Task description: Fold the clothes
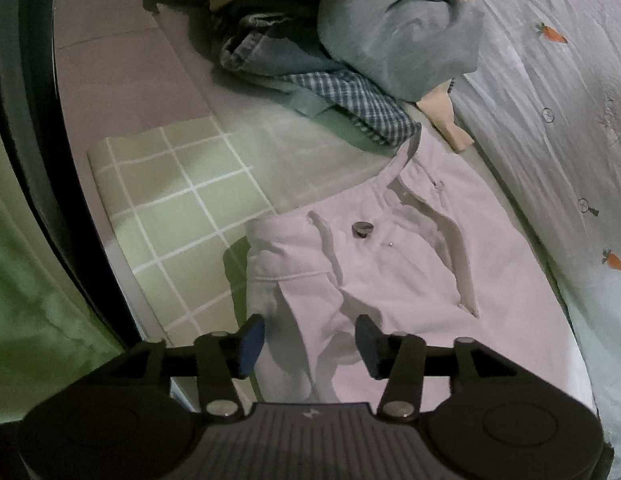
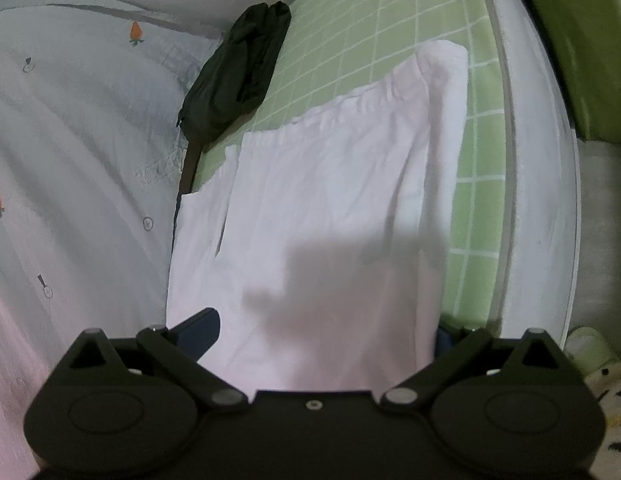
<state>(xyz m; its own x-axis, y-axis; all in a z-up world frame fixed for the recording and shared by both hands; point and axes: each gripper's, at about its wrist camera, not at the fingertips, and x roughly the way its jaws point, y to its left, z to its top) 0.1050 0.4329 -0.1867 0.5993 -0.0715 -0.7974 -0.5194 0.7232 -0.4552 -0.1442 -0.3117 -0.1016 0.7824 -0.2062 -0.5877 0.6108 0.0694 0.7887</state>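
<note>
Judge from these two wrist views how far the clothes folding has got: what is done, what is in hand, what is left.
Done: nothing folded shows. In hand: the white trousers lie spread on the green checked sheet, waistband end before the open left gripper, legs before the open right gripper; neither grips. Left: folding them, then the heap of clothes and the black garment.

One pair of white trousers (image 1: 390, 280) is seen, one black garment (image 2: 234, 76), one heap of clothes (image 1: 350, 48), and three carrots (image 1: 552, 34) printed on one quilt (image 1: 550, 120).
</note>
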